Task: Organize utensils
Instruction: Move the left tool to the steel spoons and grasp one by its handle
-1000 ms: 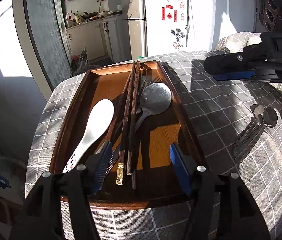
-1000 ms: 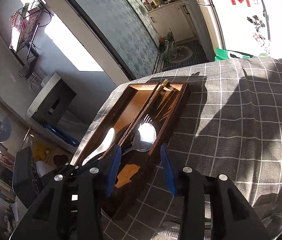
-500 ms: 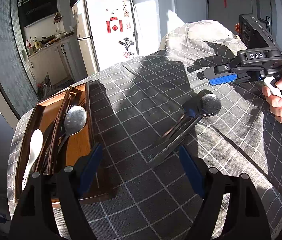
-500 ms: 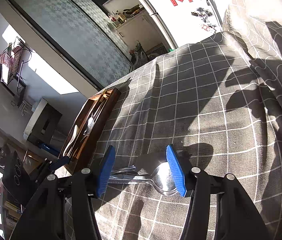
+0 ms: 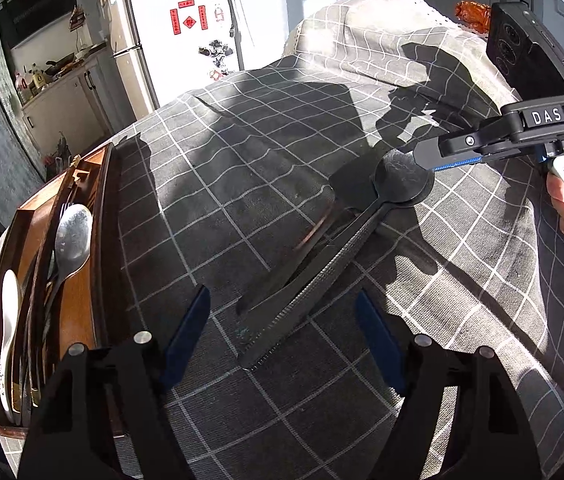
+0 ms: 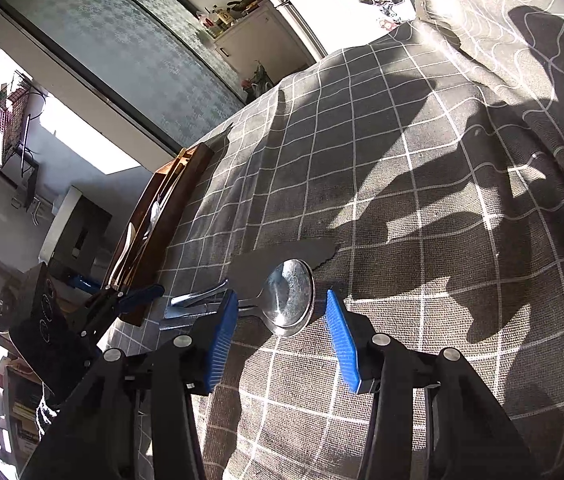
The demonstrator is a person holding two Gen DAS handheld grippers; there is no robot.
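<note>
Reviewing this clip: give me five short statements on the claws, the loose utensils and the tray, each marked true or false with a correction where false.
1. Both claws are open. True: left claw, right claw.
2. The right claw grips the metal spoon. False: its bowl lies on the checked cloth between the open fingers, ungripped.
3. The wooden tray holds a white spoon. True.
4. The loose utensils lie inside the tray. False: they lie on the cloth, beside it.
5. The tray is empty. False: it holds several utensils.
</note>
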